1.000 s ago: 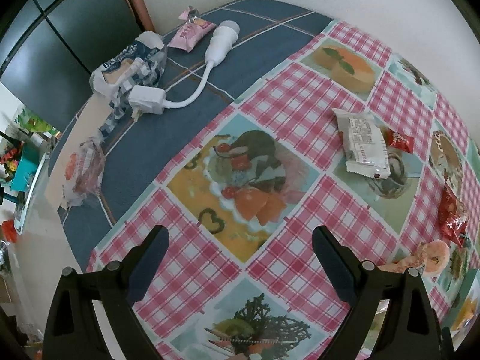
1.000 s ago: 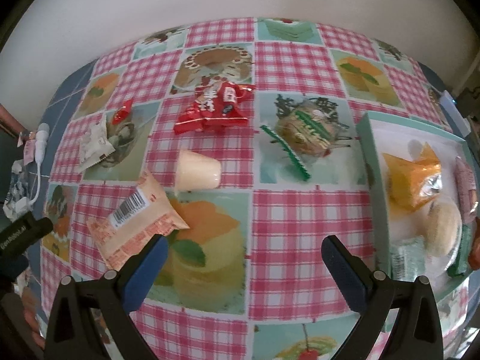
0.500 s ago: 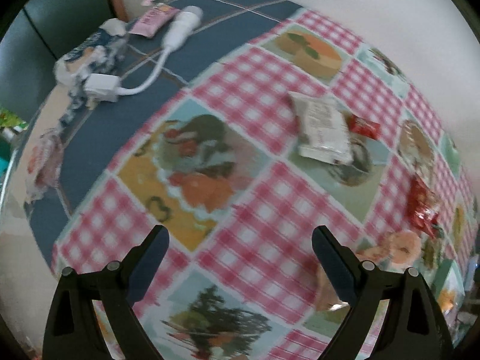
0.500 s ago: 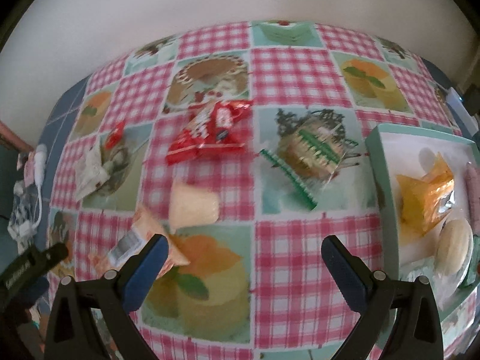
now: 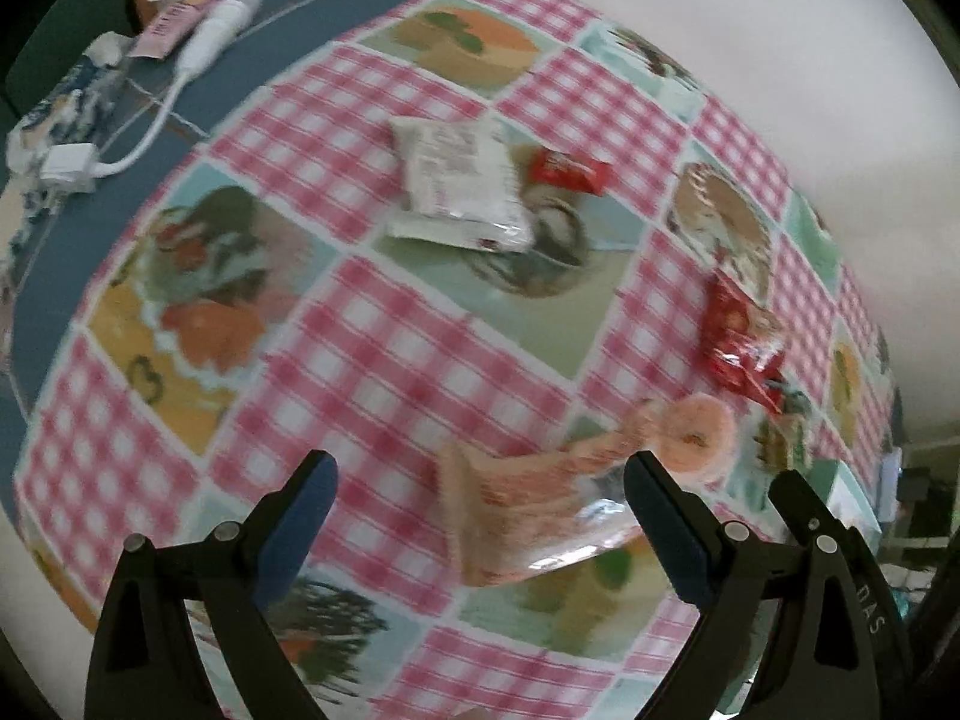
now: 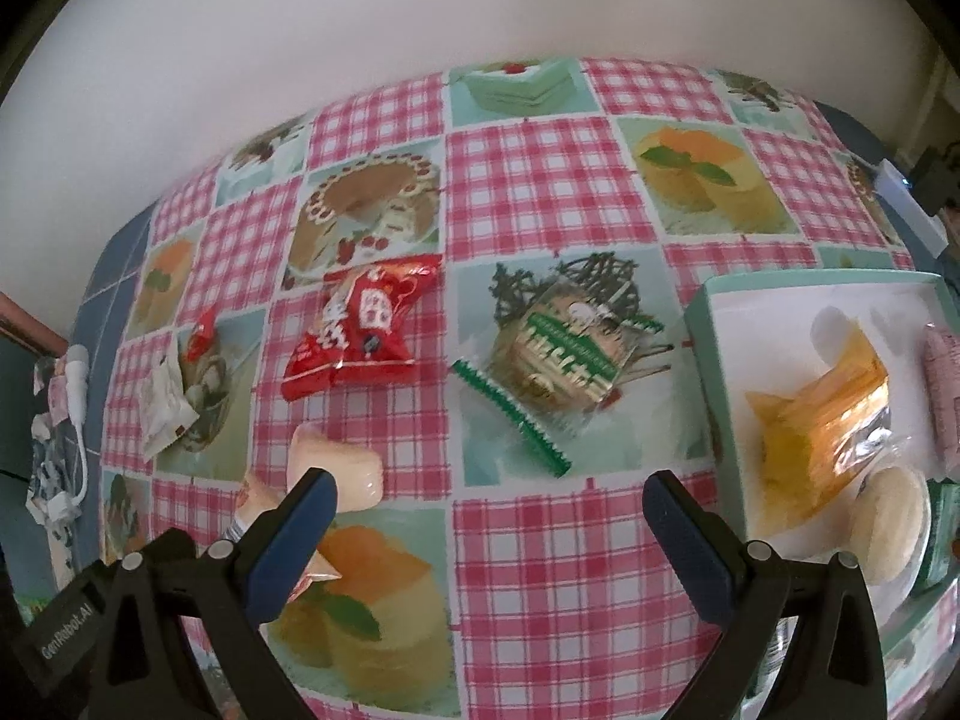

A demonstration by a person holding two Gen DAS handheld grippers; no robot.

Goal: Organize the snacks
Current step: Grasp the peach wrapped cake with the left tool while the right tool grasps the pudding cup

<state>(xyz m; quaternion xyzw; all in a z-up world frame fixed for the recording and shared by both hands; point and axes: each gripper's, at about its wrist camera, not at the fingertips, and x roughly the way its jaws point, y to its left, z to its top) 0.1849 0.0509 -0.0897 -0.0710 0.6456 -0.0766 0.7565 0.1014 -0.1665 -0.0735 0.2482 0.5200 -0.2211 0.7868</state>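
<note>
At the right edge of my right wrist view sits the teal-rimmed white tray (image 6: 702, 348), holding an orange-wrapped snack (image 6: 822, 420), a pale round cake (image 6: 888, 516) below it, a pink packet (image 6: 945, 396) cut off by the frame edge and something green (image 6: 945, 534) I cannot make out; the rest of the snacks lie loose on the checked tablecloth (image 6: 540, 192): a green-striped clear packet (image 6: 558, 360) at centre, a red bag (image 6: 360, 324) left of it, a white sachet (image 6: 162, 402) and a small red candy (image 6: 204, 333) further left, and a jelly cup (image 6: 342, 468) beside an orange carton (image 6: 258, 498) at lower left, partly hidden behind my finger; my right gripper (image 6: 489, 534) hangs wide open and holds nothing, with bare cloth between its fingers; the table's far edge meets a white wall (image 6: 360, 30); in the left wrist view, which is blurred, my left gripper (image 5: 480, 510) is also spread wide and empty, the orange carton (image 5: 528, 504) smeared between its fingers without visible contact; the white sachet (image 5: 456, 180) and red candy (image 5: 570, 171) sit upper centre, the red bag (image 5: 738, 342) at right; a white cable with plug (image 5: 198, 42) and a pink packet (image 5: 171, 21) lie on the blue border in the upper left.
</note>
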